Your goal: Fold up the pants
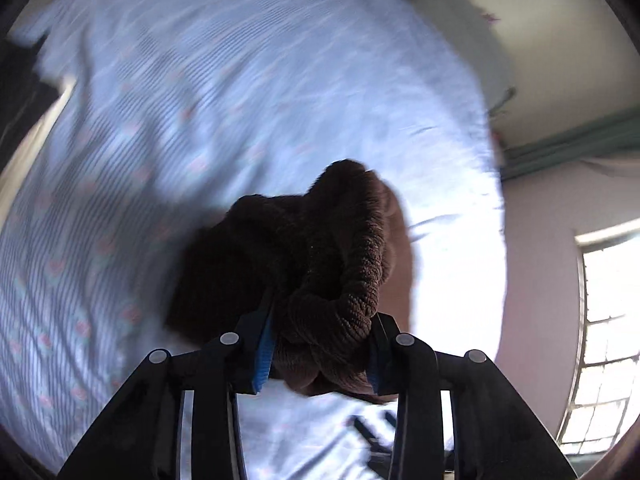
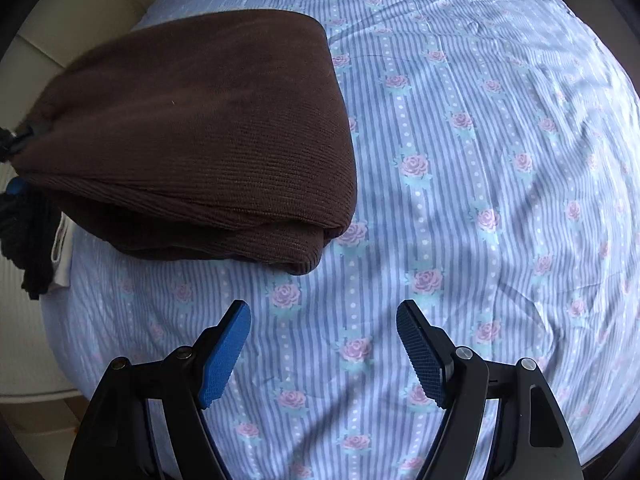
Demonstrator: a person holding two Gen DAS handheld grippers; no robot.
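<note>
The brown ribbed pants [image 2: 192,120] lie folded into a thick stack on the left part of the bed. In the left wrist view a bunched end of the pants [image 1: 304,232] is lifted off the sheet, and my left gripper [image 1: 324,320] is shut on that bunch, with the cloth pressed between its blue pads. My right gripper [image 2: 323,312] hangs open over bare sheet, a short way in front of the near folded edge, with nothing between its fingers. The pants' left end is pulled up at the frame's left edge, where a black part shows.
A blue striped bed sheet with pink roses [image 2: 480,160] covers the bed and stretches wide to the right of the pants. A cream padded surface [image 2: 60,20] lies beyond the bed's left edge. Dark cloth [image 2: 28,240] hangs at that edge. A barred window [image 1: 600,320] is at right.
</note>
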